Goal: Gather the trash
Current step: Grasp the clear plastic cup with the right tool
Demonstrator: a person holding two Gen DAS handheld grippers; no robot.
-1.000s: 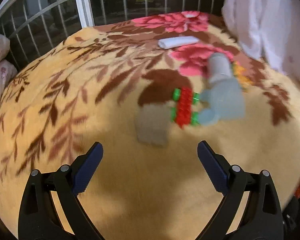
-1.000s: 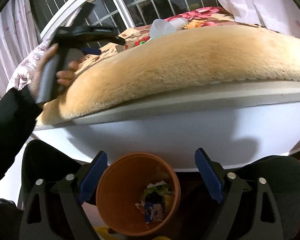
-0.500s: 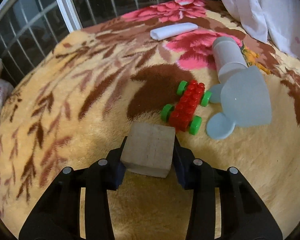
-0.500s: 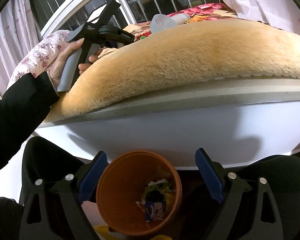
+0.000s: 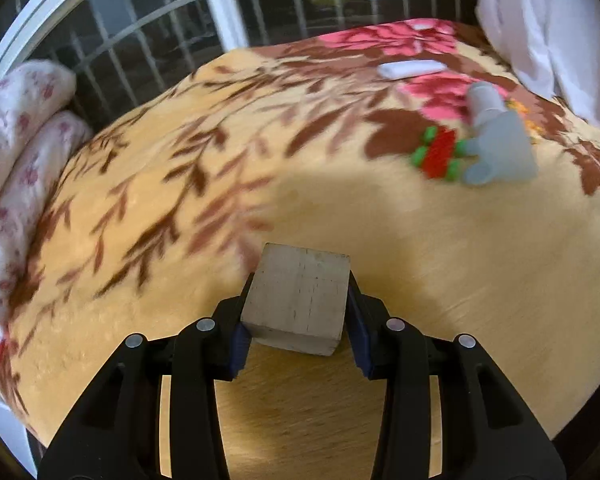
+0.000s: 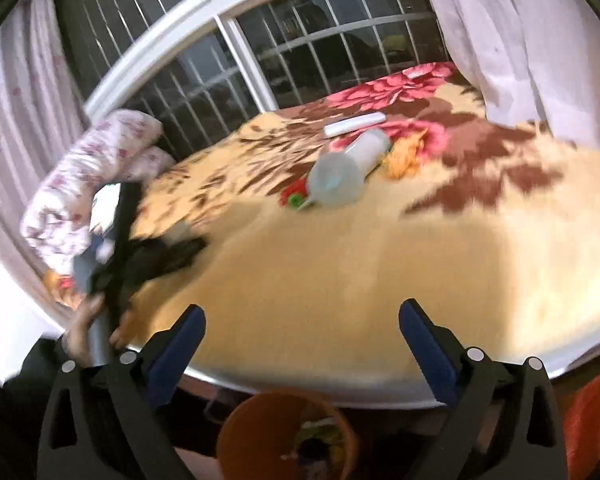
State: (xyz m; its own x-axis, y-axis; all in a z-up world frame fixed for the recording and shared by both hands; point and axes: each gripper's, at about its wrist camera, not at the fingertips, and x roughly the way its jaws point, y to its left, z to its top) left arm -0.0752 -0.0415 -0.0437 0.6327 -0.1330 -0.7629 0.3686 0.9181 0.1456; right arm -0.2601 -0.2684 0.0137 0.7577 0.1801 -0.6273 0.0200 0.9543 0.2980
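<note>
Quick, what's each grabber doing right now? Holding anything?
Left gripper: shut on the wooden block.
Right gripper: jaws opening, nothing between them.

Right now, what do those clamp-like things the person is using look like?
Each tool is a black plastic two-finger clamp with dark blue pads on the inner faces of its fingers and round silver rivets at the joints: the left tool, the right tool. The left one has a grey handle, and the person wears a black sleeve.
</note>
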